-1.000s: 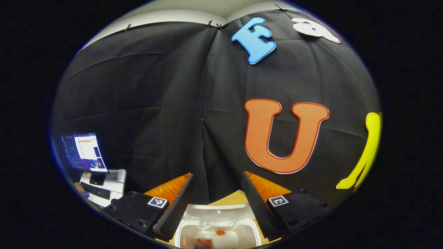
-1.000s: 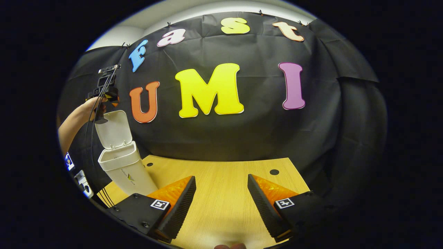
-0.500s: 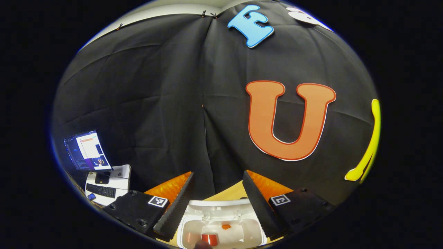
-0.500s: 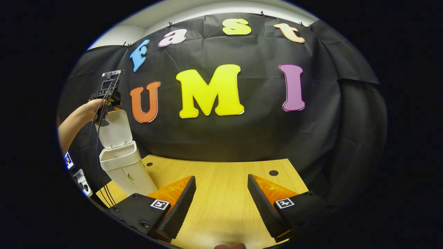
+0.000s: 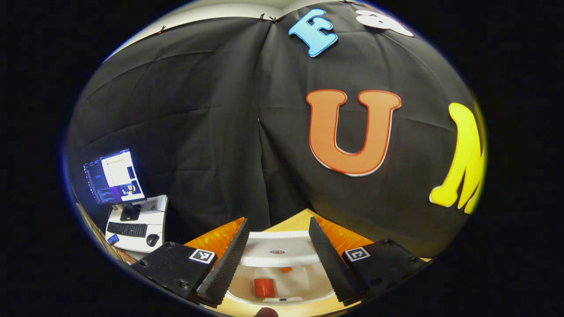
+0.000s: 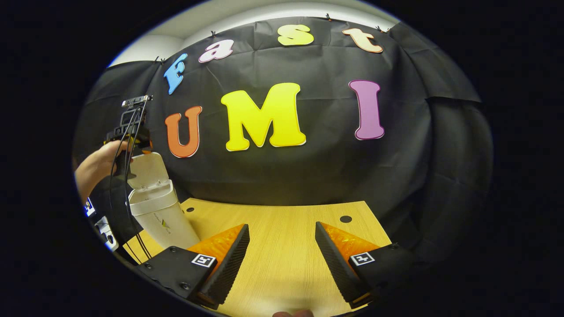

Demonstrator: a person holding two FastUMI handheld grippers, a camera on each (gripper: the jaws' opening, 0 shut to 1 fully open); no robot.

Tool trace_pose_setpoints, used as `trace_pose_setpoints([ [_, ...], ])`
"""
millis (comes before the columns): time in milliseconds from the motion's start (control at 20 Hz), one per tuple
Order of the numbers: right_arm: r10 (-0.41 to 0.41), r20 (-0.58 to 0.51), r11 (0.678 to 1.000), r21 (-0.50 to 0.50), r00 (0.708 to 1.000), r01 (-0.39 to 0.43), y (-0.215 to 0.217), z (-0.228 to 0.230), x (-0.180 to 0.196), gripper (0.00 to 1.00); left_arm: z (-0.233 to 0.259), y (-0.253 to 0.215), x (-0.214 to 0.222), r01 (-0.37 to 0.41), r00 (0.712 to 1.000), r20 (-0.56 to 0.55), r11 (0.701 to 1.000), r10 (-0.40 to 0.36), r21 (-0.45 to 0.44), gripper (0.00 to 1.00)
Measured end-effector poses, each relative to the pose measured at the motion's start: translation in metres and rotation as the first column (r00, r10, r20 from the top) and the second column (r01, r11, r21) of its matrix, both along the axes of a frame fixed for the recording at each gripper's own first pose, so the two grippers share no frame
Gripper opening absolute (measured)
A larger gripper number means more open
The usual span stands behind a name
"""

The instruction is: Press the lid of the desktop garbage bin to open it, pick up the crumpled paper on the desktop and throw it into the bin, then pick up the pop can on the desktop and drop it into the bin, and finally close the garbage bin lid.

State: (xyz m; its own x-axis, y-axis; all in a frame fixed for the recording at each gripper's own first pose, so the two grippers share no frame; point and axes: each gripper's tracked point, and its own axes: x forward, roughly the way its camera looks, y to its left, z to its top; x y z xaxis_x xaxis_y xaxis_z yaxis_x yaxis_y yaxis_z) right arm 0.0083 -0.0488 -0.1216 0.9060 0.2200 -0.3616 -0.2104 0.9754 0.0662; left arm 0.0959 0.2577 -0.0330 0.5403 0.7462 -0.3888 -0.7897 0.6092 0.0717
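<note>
Fingers of our right gripper (image 6: 282,264) stand spread wide in the right gripper view, two ribbed wedge-shaped pads (image 6: 229,264) with nothing between them, low over the bare wood-grain table (image 6: 282,246), which has two small round holes near its far edge. Our left gripper (image 5: 276,259) is likewise spread and pinches nothing; in the left gripper view its two fingers flank the open mouth of the one garbage bin (image 5: 282,286), which we look down into from just above. Inside lies one pop can (image 5: 264,287), a red cylinder, but we cannot tell which way its long axis runs. Pale crumpled paper (image 5: 294,281) lies beside it. The smooth white plastic lid (image 5: 277,252) shows on the bin's far side, tilted forward over the opening with a small round mark at its centre. In the right gripper view the bin (image 6: 159,218) stands upright at the table's far left, a tall tapered white body wider at the rim, its lid (image 6: 147,171) raised and leaning, with the left gripper (image 6: 130,132) and the hand (image 6: 105,154) holding it touching the lid's top. Far left, beyond the table, one monitor (image 5: 114,176), one keyboard (image 5: 128,229) and one mouse (image 5: 152,240) sit on a white desk (image 5: 156,207).
</note>
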Motion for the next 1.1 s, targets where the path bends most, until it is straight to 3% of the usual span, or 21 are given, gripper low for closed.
trace_pose_setpoints([
  [450, 0.021, -0.023, 0.999, -0.041, 1.0, -0.022, -0.006, -0.009, -0.018, 0.94, -0.075, -0.037, -0.032, 0.048, 0.997, -0.05, 0.998, -0.05, -0.04, 0.91],
  [800, 0.029, -0.025, 0.998, -0.056, 0.999, -0.03, -0.001, -0.01, -0.019, 0.94, -0.09, -0.045, -0.037, 0.071, 0.997, -0.04, 0.997, -0.073, -0.041, 0.91],
  [850, 0.03, -0.025, 0.998, -0.055, 0.999, -0.031, 0.001, -0.009, -0.019, 0.94, -0.088, -0.044, -0.034, 0.079, 0.996, -0.036, 0.997, -0.079, -0.022, 0.96],
  [900, 0.029, -0.027, 0.998, -0.053, 0.999, -0.031, 0.001, -0.01, -0.02, 0.94, -0.091, -0.046, -0.036, 0.079, 0.996, -0.046, 0.996, -0.081, -0.032, 0.91],
  [1100, 0.034, -0.033, 0.999, -0.037, 0.999, -0.035, 0.005, -0.014, -0.022, 0.94, -0.1, -0.047, -0.037, 0.094, 0.995, 0.014, 0.995, -0.094, -0.013, 0.92],
])
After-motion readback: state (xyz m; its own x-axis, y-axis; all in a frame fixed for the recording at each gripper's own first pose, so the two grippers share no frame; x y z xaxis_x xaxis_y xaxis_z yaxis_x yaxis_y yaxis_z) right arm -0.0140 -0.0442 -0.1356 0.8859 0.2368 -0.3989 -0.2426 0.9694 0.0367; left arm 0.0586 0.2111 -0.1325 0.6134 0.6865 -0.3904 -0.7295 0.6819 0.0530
